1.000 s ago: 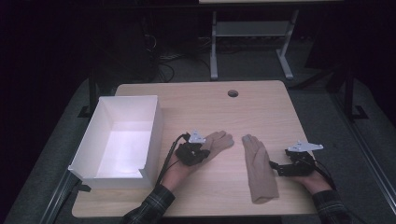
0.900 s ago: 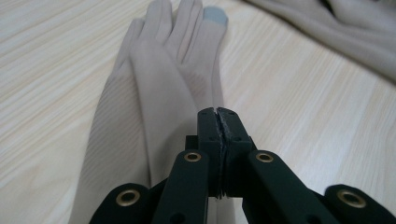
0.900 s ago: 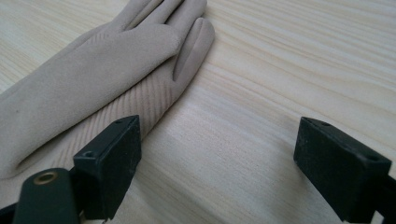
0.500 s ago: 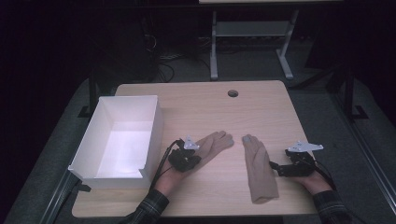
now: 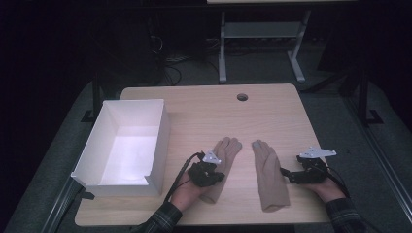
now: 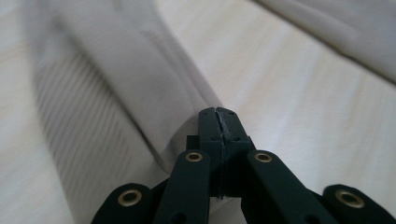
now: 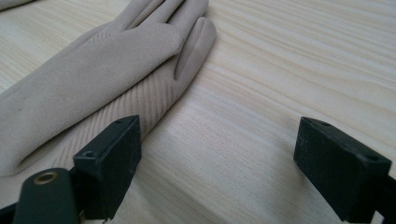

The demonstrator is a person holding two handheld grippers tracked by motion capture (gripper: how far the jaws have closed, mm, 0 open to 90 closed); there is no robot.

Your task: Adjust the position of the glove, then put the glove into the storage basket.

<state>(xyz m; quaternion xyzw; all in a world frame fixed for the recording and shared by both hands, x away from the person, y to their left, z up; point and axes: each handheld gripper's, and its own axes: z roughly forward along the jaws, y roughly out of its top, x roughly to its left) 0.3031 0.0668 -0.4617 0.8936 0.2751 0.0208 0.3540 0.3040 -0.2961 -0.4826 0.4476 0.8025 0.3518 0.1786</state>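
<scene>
Two beige gloves lie flat on the wooden table. The left glove [image 5: 228, 148] points its fingers away from me, and my left gripper [image 5: 219, 175] rests over its lower part. Seen from the left gripper view, that gripper [image 6: 218, 114] has its jaws pressed together, tips against a folded edge of the glove [image 6: 116, 93]; I cannot tell whether fabric is pinched. The right glove [image 5: 267, 170] lies beside my right gripper [image 5: 287, 175]. In the right gripper view this gripper [image 7: 224, 158] stands open, one jaw at the ribbed cuff of the glove [image 7: 93, 70], bare wood between the jaws.
A white open box [image 5: 160, 141] stands at the table's left side, close to the left hand. A round cable hole [image 5: 242, 97] sits near the far edge. The other glove [image 6: 336, 28] crosses the top right corner of the left gripper view.
My left hand has drawn back toward me and a little down, uncovering more of the left glove. The glove's fingertips stay where they were. The right hand has not moved.
</scene>
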